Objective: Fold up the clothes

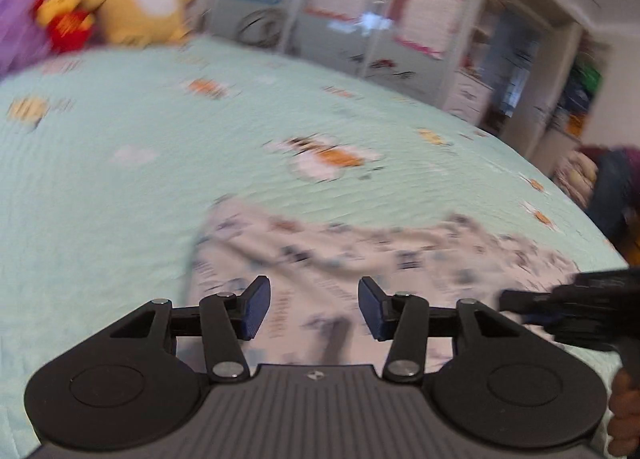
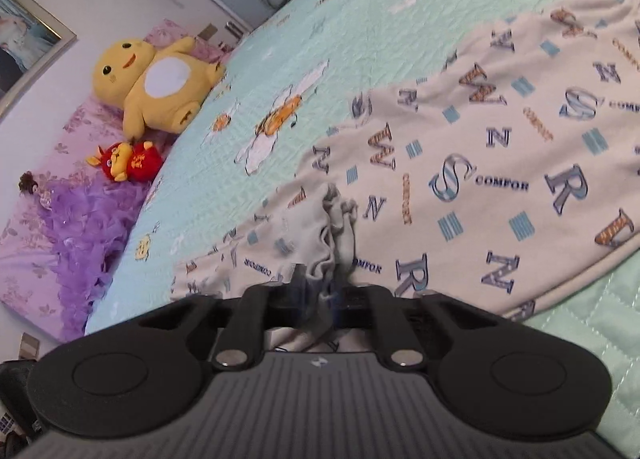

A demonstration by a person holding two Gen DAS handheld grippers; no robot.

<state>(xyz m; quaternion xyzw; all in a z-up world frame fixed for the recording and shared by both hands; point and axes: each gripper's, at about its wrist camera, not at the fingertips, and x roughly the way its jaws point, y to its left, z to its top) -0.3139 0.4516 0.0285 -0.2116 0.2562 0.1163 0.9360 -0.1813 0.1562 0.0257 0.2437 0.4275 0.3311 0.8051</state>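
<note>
Left gripper (image 1: 314, 309): jaws spread wide, nothing between them, hovering just above the near edge of the garment (image 1: 360, 259); whether it touches the fabric is lost in blur. Right gripper (image 2: 322, 291): jaws pressed together, pinching a bunched fold of the garment (image 2: 500, 163). Garment is cream with a letter print, lying mostly flat on the mint bedspread (image 2: 280, 39). Yellow plush toy (image 2: 156, 87) sits well away from the garment, at the far end of the bedspread, with a small red toy (image 2: 128, 161) beside it.
</note>
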